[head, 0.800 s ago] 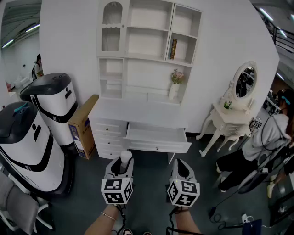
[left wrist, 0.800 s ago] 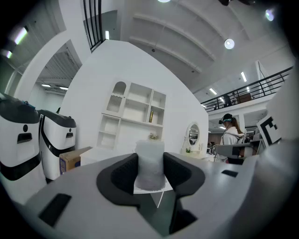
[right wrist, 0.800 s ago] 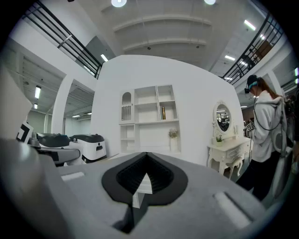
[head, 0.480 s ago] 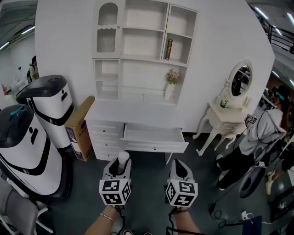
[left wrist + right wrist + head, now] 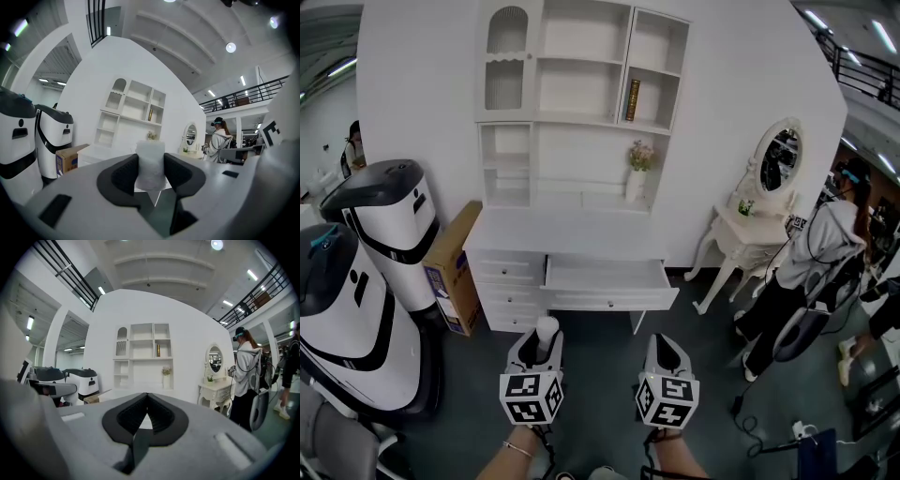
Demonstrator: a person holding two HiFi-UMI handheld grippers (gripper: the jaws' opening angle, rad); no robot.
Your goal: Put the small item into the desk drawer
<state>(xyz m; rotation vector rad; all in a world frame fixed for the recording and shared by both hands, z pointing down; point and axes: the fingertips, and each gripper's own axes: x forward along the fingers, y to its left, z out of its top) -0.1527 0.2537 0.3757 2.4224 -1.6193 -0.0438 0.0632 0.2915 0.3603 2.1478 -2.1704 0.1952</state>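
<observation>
- Grab part looks done: left gripper (image 5: 544, 345) has the small item (image 5: 547, 327), a pale whitish roll-shaped piece, pinched upright btw its jaws, with the top poking out above them.
- Right gripper (image 5: 664, 354): jaws pressed together w/ nothing in them, held about level beside the left one.
- Desk drawer (image 5: 614, 300): the wide one under the tabletop (image 5: 572, 230) already stands pulled out, so I'd say no opening step is needed. Inside looks plain white; can't tell from here if anything's in it.
- Where the item is: up in the air in front of the person, well apart from the drawer, w/ dark floor (image 5: 600, 337) btw the grippers and the desk.
- Left to do, as I judge it: carry the item fwd to the drawer, bring it over the open tray, lower, then spread the jaws to drop it in. Pushing the drawer shut afterwards is a maybe; the task doesn't ask for it.
- So approx: pickup done, carry + release to go.
- Around the desk: cardboard box (image 5: 450, 272) leaning at its left end, white machines (image 5: 384, 216) further left, another person (image 5: 811, 272) by the dressing table (image 5: 750, 230) on the right. All look off the straight line to the drawer.
</observation>
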